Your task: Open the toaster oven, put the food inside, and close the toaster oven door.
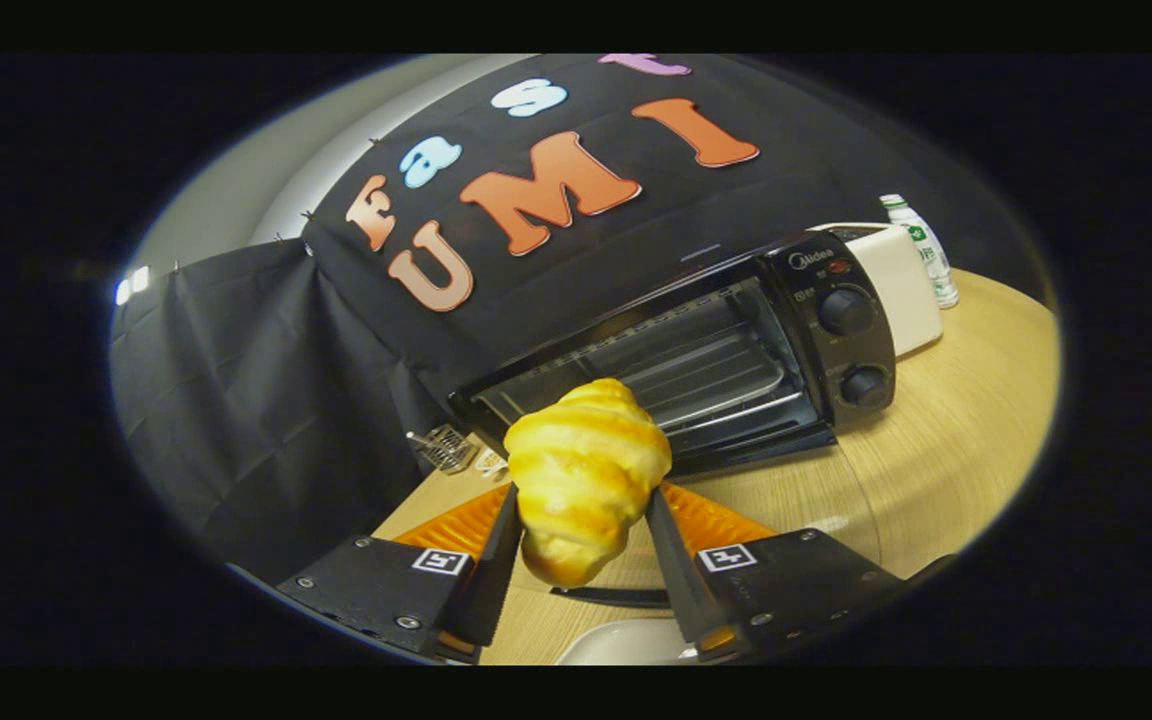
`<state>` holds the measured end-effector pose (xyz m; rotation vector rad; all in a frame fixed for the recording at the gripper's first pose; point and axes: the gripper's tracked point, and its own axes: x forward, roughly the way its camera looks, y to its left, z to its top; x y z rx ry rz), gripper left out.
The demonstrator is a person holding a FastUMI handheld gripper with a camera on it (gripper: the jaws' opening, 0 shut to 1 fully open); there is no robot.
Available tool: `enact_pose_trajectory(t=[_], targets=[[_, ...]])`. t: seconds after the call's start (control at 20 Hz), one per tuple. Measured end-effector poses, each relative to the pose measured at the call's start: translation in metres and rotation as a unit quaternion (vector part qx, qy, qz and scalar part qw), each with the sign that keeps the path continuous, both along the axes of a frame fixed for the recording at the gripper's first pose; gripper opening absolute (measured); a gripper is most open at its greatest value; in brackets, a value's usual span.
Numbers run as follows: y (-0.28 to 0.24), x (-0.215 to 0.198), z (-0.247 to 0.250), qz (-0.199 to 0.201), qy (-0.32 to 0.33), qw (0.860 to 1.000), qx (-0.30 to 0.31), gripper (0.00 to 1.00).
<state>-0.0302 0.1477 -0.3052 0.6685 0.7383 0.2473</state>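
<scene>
Your gripper (584, 520) has both fingers pressed on the croissant (584, 478), held above the wooden table (936, 470). Just beyond, the toaster oven (696, 360) seems to stand open. You're mid-carry; next, guide it onto the rack (706, 375).

One croissant (584, 470), pinched between two fingers (496, 560) of one gripper (581, 545), just in front of toaster oven (676, 350). One toaster oven, door down, two knobs (845, 311) on its panel, one wire rack (706, 375) inside. One white appliance (901, 285) just behind oven. One bottle (921, 250) beyond that. One white dish (626, 645) below croissant. One wooden table (946, 460) under oven.
</scene>
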Motion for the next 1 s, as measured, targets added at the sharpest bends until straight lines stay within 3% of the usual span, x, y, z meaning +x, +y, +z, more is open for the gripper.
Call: enact_pose_trajectory(t=[0.55, 1.0], targets=[[-0.014, 0.082, -0.042, -0.029, 0.018, 0.995, -0.098, 0.68], [-0.014, 0.113, -0.08, -0.014, 0.042, 0.984, -0.171, 0.68]])
